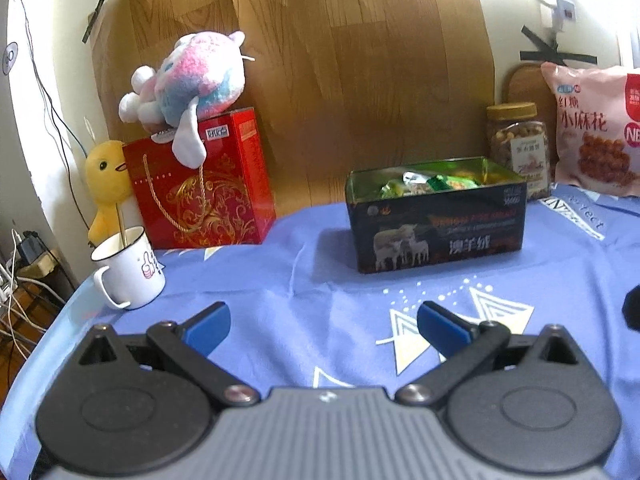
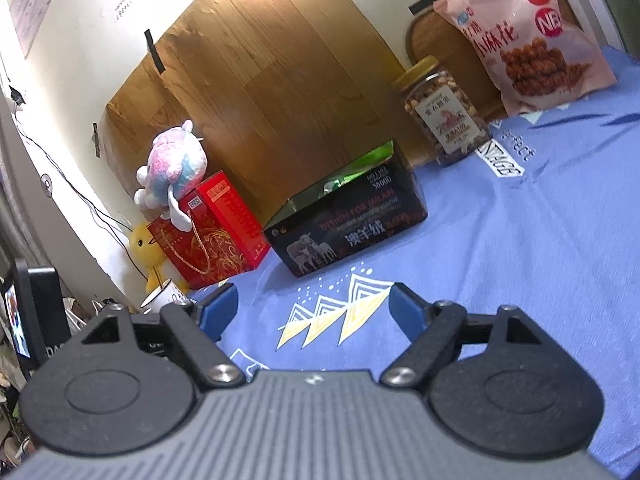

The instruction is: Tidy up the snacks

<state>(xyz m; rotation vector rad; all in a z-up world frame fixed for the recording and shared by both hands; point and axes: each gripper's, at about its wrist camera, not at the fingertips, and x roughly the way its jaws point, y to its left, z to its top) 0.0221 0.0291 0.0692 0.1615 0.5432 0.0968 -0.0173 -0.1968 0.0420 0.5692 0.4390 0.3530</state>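
Note:
A dark open box (image 1: 438, 226) with sheep on its front sits on the blue tablecloth (image 1: 320, 320), holding several green and silver snack packets (image 1: 434, 182). The same box (image 2: 348, 228) shows in the right wrist view. Behind it stand a jar of nuts (image 1: 518, 150) (image 2: 444, 112) and a pink snack bag (image 1: 596, 132) (image 2: 528, 40). My left gripper (image 1: 324, 322) hangs open over bare cloth in front of the box, nothing between its blue pads. My right gripper (image 2: 312, 306) is open too, empty, a little short of the box.
At the back left stand a red gift box (image 1: 200, 188) with a plush toy (image 1: 192, 80) on top, a yellow duck toy (image 1: 106, 184) and a white mug (image 1: 128, 268) near the table's left edge. A wooden board (image 1: 320, 60) leans on the wall. Cables hang beyond the left edge.

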